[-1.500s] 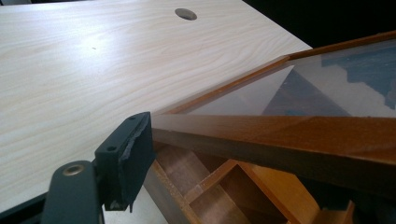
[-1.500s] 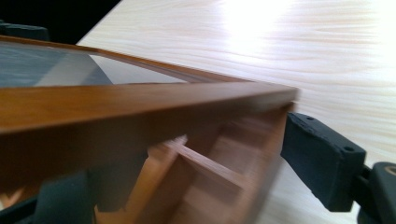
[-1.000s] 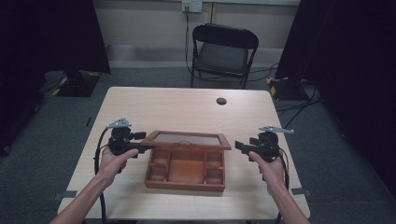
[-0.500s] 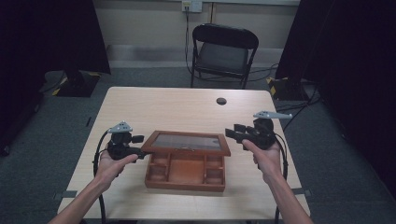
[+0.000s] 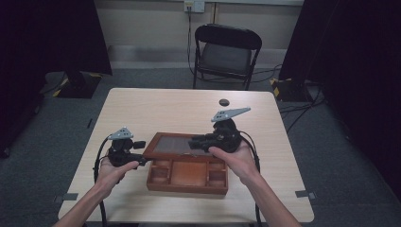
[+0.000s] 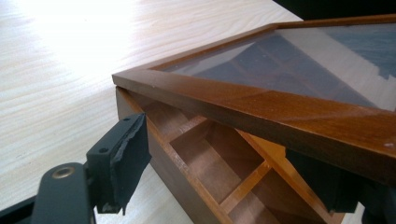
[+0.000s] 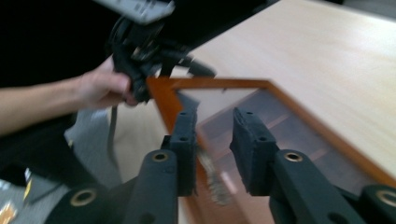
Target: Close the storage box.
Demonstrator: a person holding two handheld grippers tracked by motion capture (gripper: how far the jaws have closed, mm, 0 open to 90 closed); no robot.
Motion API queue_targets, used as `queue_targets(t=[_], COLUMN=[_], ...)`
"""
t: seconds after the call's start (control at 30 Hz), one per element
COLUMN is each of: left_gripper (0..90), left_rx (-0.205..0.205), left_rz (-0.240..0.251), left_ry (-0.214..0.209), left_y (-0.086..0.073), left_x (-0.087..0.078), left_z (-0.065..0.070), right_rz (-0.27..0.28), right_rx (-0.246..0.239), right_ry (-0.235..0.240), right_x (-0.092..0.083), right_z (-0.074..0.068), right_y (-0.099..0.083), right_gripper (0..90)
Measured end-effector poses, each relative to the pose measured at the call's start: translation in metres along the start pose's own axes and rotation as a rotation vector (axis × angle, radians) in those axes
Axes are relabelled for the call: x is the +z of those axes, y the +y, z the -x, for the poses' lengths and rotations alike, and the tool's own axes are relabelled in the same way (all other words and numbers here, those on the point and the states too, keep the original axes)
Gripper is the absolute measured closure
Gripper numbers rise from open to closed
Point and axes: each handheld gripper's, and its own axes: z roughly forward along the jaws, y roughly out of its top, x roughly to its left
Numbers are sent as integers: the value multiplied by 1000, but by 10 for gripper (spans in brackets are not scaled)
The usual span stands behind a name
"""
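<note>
I can read no text, label, brand or number on anything on the table or around it.

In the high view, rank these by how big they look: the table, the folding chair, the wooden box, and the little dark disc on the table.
Largest to smallest as they look in the high view:
1. table
2. folding chair, though it stands farther from the camera, so it looks smaller than it would up close
3. wooden box
4. dark disc

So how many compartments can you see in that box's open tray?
3 in the wooden box: left, wide middle, right. The glass lid may hide more behind.
</note>
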Motion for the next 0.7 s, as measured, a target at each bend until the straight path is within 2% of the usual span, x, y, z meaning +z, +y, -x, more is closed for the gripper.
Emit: queue_targets(t=[0.03,0.07,0.2,0.37,0.53,0.57,0.6,0.7], left_gripper=[212,210,212,211,218,221,220,216], left_rx=[0,-7,-1,5,6,16,11,8], left_rz=[0,4,-3,-9,6,-4,0,-1], left_ry=[0,-6,-2,-4,-15,-6,-15,-18], left_y=[0,-1,-2,-3,-3,-3,-4,-4], left_x=[0,1,1,3,2,2,3,3], left_z=[0,0,1,1,2,2,2,2], right_rz=[0,-35,-70,-84,-89,-103,-108,-109], right_rx=[0,-4,2,6,25,38,50,54], right_ry=[0,7,28,30,58,64,75,88], right_x=[0,7,18,24,29,30,31,31], right_z=[0,-2,2,6,8,9,10,11], right_y=[0,-3,-10,-14,-15,-16,-17,-17], right_gripper=[723,743,764,759,786,784,784,802])
